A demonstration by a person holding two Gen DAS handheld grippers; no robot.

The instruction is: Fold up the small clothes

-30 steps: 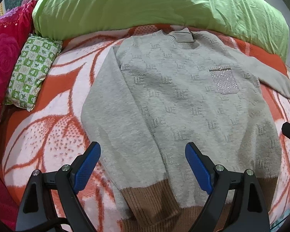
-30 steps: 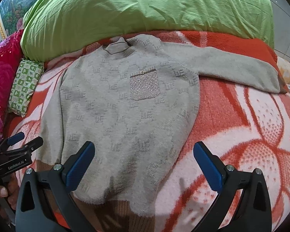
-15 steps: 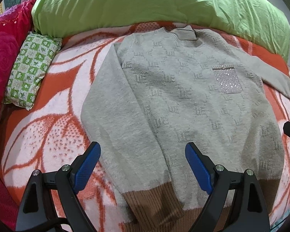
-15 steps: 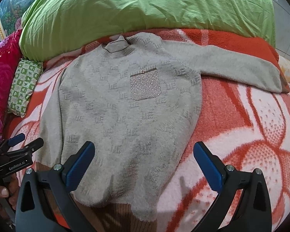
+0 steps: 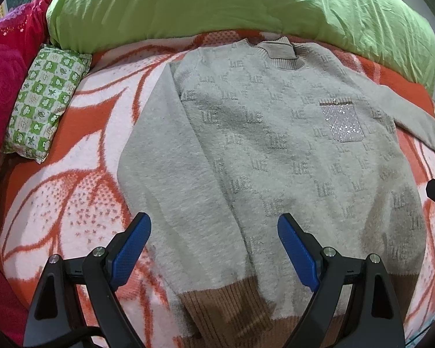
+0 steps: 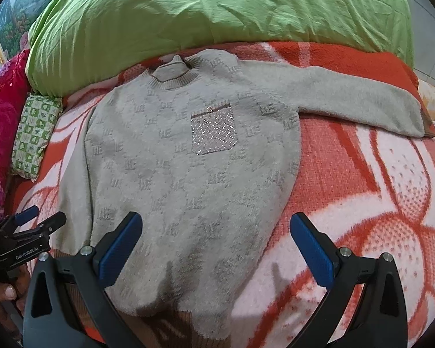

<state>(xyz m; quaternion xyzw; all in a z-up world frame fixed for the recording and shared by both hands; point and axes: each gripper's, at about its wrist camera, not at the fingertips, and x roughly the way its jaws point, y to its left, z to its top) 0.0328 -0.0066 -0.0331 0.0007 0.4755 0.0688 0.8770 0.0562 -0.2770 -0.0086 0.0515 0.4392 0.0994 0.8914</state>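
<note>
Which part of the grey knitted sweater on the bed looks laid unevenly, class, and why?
The two sleeves do not match. On the grey knitted sweater, one plain grey sleeve stretches straight out sideways over the orange and white floral blanket, while the other sleeve lies down along the body. Both open grippers hold nothing.

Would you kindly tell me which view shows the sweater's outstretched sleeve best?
The right wrist view: the outstretched sleeve of the sweater runs whole from shoulder to cuff across the blanket. The left wrist view squeezes that sleeve against the right edge, foreshortened.
</note>
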